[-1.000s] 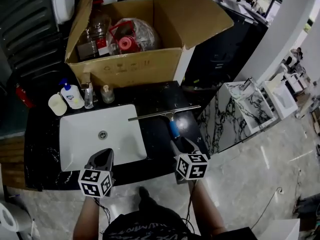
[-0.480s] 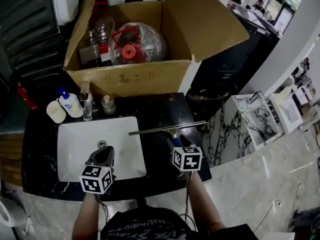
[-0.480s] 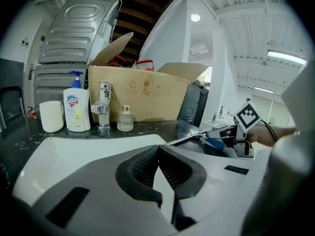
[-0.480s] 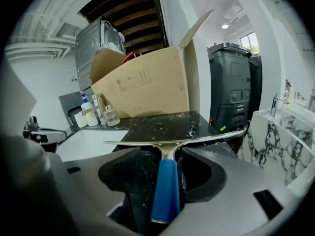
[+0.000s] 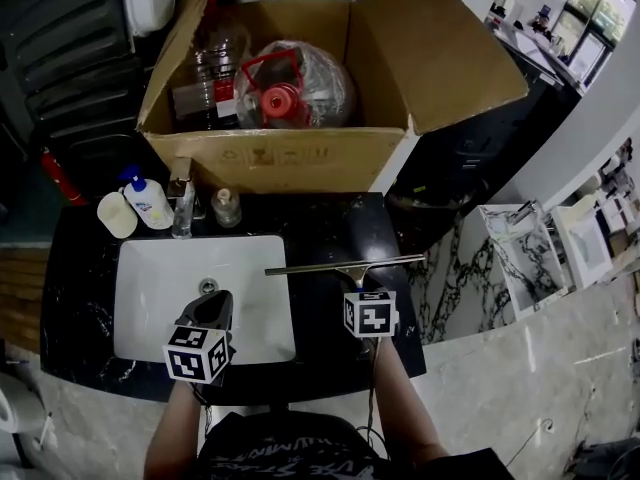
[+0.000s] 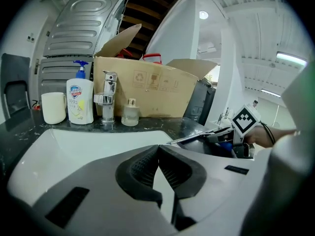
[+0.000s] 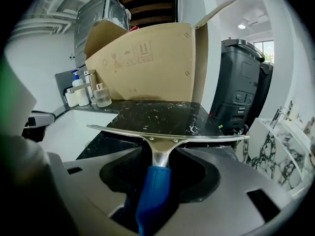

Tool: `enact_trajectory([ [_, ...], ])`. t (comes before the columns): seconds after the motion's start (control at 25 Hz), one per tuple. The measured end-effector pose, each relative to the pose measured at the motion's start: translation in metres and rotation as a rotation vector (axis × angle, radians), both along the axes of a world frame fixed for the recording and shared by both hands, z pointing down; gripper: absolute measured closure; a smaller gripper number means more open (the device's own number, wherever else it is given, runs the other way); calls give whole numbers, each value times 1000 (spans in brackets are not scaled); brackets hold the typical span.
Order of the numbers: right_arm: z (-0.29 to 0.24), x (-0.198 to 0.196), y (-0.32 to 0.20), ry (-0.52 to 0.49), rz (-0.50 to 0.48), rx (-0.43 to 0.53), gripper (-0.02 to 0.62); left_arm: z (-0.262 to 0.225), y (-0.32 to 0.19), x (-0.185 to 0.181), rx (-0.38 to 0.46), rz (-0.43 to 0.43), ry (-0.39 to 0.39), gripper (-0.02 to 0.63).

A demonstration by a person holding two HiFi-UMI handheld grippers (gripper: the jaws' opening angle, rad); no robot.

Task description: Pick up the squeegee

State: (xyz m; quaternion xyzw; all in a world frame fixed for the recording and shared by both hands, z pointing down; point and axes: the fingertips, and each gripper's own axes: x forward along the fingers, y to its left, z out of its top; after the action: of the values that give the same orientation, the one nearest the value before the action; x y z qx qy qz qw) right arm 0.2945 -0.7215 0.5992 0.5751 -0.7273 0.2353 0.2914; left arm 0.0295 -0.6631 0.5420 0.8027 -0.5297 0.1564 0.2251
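- grab step: your right gripper [image 5: 360, 286] just opened wide, blue handle of the squeegee [image 5: 340, 265] between its jaws, not pinched yet
- it's lying on the black counter [image 5: 330, 223] beside the sink [image 5: 160, 288]
- left gripper [image 5: 214, 304] closed, empty
- next I'd squeeze the handle, then lift

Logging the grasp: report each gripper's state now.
Left gripper: shut, empty.
Right gripper: open, jaws just been opening; squeegee handle between them, not gripped.
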Motion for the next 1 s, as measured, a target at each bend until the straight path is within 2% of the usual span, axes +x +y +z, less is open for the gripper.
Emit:
enact_trajectory([
  [0.16,3,1,0,2,-16,-9,373,4,3,1,-9,-2,-5,586],
  [0.24,3,5,0,7,0,-3,432,5,4,1,-7,-1,-9,586],
  [0.32,2,7,-1,12,10,5,447,4,6,1,-5,1,-11,586],
  [0.64,-11,3,20,1,28,27,449,-3,27,-15,1,7,-7,586],
  [0.8,-29,-4,37,2,43,71,451,-13,37,-29,23,-2,0,586],
  [1.0,-55,-15,66,-47,97,129,450,-28,60,-46,54,15,20,586],
])
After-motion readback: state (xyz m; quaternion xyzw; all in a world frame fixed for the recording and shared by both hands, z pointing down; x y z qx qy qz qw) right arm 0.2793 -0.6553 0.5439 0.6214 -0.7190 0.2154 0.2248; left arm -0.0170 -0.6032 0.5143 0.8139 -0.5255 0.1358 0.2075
